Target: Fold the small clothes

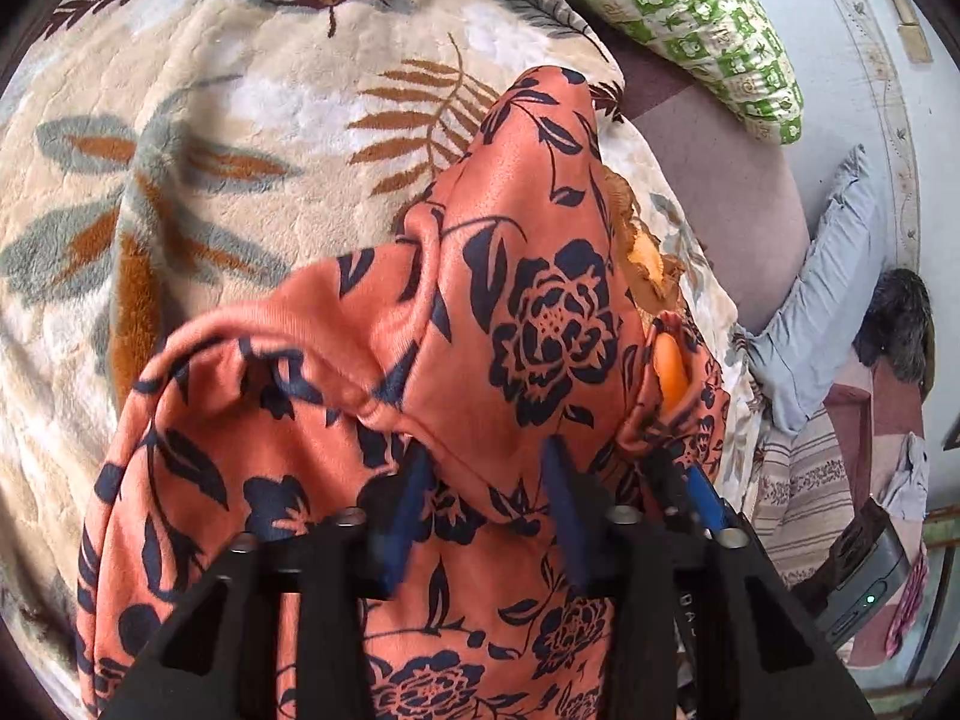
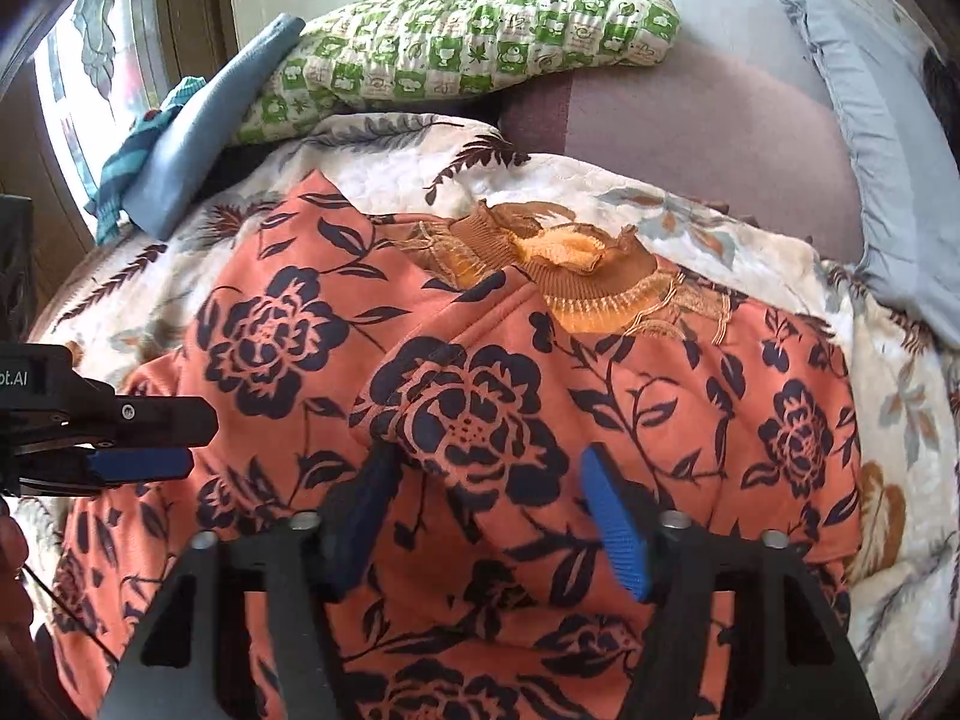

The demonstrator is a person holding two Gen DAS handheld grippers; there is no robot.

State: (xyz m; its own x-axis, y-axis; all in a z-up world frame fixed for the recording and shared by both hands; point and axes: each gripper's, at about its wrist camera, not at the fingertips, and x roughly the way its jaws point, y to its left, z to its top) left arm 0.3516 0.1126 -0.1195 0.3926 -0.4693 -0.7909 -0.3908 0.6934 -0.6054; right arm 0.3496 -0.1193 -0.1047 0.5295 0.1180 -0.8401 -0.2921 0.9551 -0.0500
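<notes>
An orange top with a dark navy flower print [image 1: 540, 312] [image 2: 480, 420] lies rumpled on a leaf-patterned blanket [image 1: 210, 180], its brown ribbed collar [image 2: 576, 276] at the far side. My left gripper [image 1: 486, 468] points down at a raised fold of it. Its blue-padded fingers [image 1: 561, 498] stand apart with the ridge of cloth between them, not pinched. It also shows side-on as the left gripper [image 2: 180, 438] at the edge of the right wrist view. My right gripper [image 2: 486, 474] hovers over the flowered front, jaws apart, with cloth below and between the pads [image 2: 615, 516].
A green-and-white checked pillow [image 2: 468, 30] and a blue folded cloth [image 2: 198, 126] lie at the head of the bed. A mauve sheet [image 2: 690, 138] and a pale blue pillow [image 1: 828, 288] are to the right. Striped fabric and a dark device [image 1: 864, 576] sit past the bed's edge.
</notes>
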